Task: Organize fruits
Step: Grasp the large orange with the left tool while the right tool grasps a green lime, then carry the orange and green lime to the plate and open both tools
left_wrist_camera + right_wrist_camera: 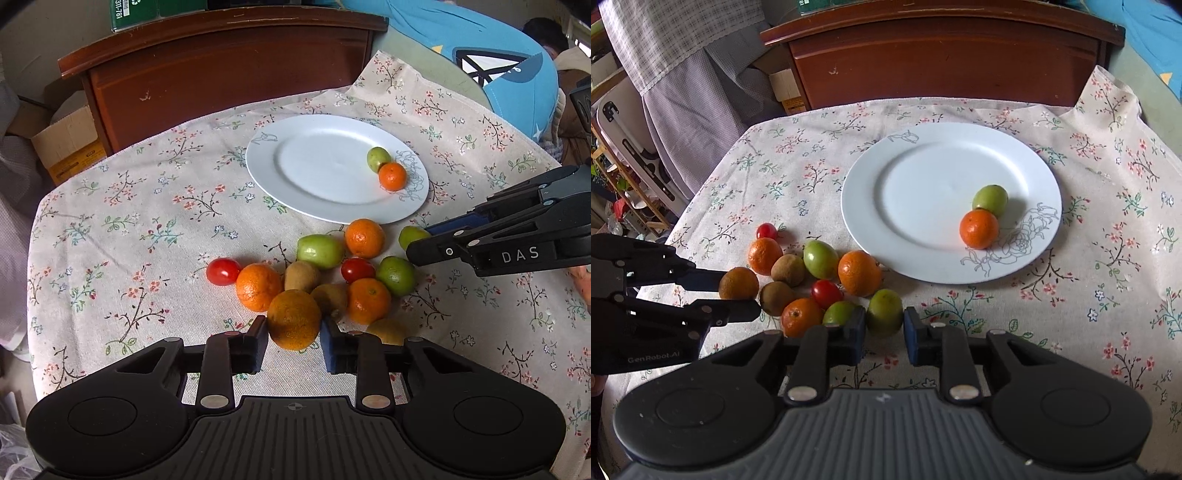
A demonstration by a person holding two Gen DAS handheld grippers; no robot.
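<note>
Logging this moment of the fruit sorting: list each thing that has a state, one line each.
left gripper: shut on a dull orange fruit
right gripper: shut on a green fruit
plate: holds one green fruit and one orange, touching; otherwise bare
loose fruit pile: on the tablecloth, beside the plate, not yet sorted

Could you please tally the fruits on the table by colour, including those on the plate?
Orange fruits: 4
Green fruits: 4
Red tomatoes: 2
Brown kiwis: 3
Dull orange-brown fruit in left gripper: 1
Total: 14
</note>
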